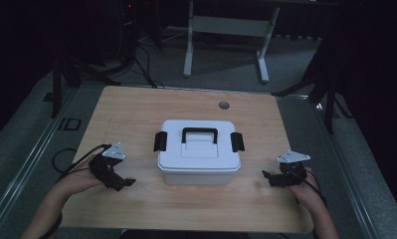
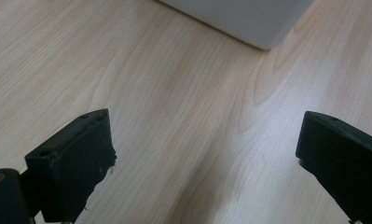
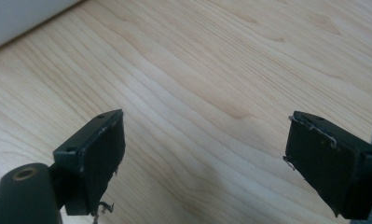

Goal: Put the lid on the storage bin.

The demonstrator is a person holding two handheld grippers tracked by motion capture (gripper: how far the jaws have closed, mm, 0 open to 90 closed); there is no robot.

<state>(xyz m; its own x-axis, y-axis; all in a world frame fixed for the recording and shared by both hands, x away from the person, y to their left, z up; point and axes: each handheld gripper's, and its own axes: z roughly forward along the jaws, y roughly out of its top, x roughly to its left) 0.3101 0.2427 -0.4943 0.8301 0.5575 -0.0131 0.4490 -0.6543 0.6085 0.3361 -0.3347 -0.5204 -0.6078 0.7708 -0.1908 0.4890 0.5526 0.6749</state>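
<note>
A white plastic box [image 1: 198,152] with a black carry handle [image 1: 199,132] and two black side latches [image 1: 160,141] [image 1: 237,142] stands shut in the middle of the wooden table [image 1: 136,109]. My left gripper [image 1: 124,183] rests on the table to the box's left, jaws wide apart and empty. My right gripper [image 1: 268,177] rests to the box's right, also open and empty. In the left gripper view [image 2: 204,154] a corner of the box [image 2: 249,18] lies ahead. In the right gripper view [image 3: 204,158] the box's edge [image 3: 16,18] is at the top left.
A round cable hole [image 1: 224,105] sits near the table's far edge. Beyond the table stand a white desk frame [image 1: 226,30] and black stands on the grey floor. Bare wood surrounds the box on all sides.
</note>
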